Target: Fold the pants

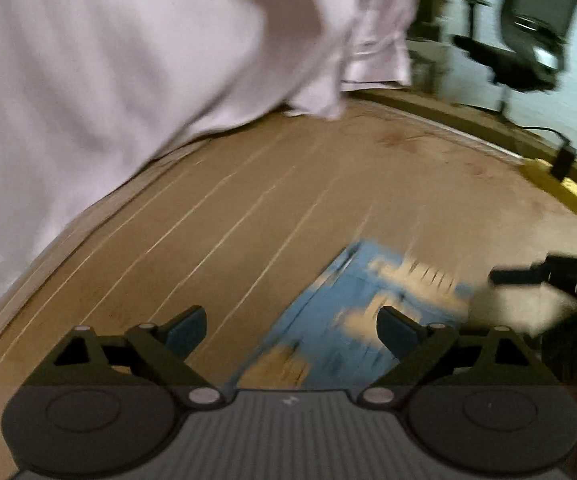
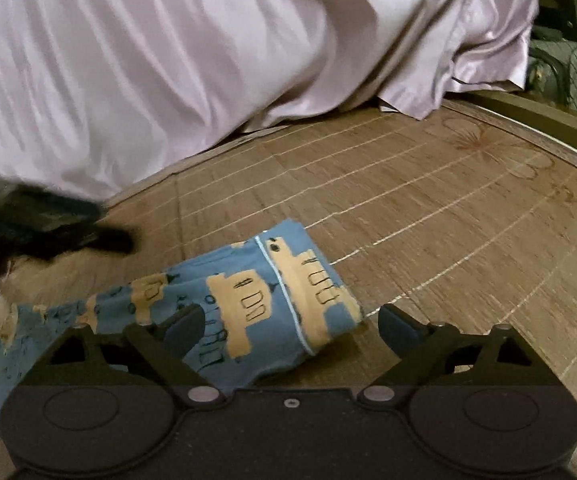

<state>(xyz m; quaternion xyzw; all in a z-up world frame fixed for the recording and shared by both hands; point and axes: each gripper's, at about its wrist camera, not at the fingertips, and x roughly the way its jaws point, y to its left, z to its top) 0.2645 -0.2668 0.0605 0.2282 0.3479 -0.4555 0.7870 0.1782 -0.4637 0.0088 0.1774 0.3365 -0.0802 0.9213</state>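
So both my grippers are spread wide with nothing between the fingers right now. My left gripper (image 1: pixel 290 326) hangs over the brown woven bamboo mat (image 1: pixel 248 200), and its view is pretty smeared with blur. The small blue pants with tan truck prints (image 2: pixel 272 300) lie bunched on the mat, and in the right wrist view they sit right under my right gripper (image 2: pixel 290 326), with the left finger over the cloth and the right finger over bare mat. One end with a pale piped seam points toward the far side of the mat, and the rest trails off to the left. A big pale lilac satin quilt (image 2: pixel 208 60) is heaped along the mat's far edge. There's a black office chair (image 1: pixel 528 32) beyond the mat.
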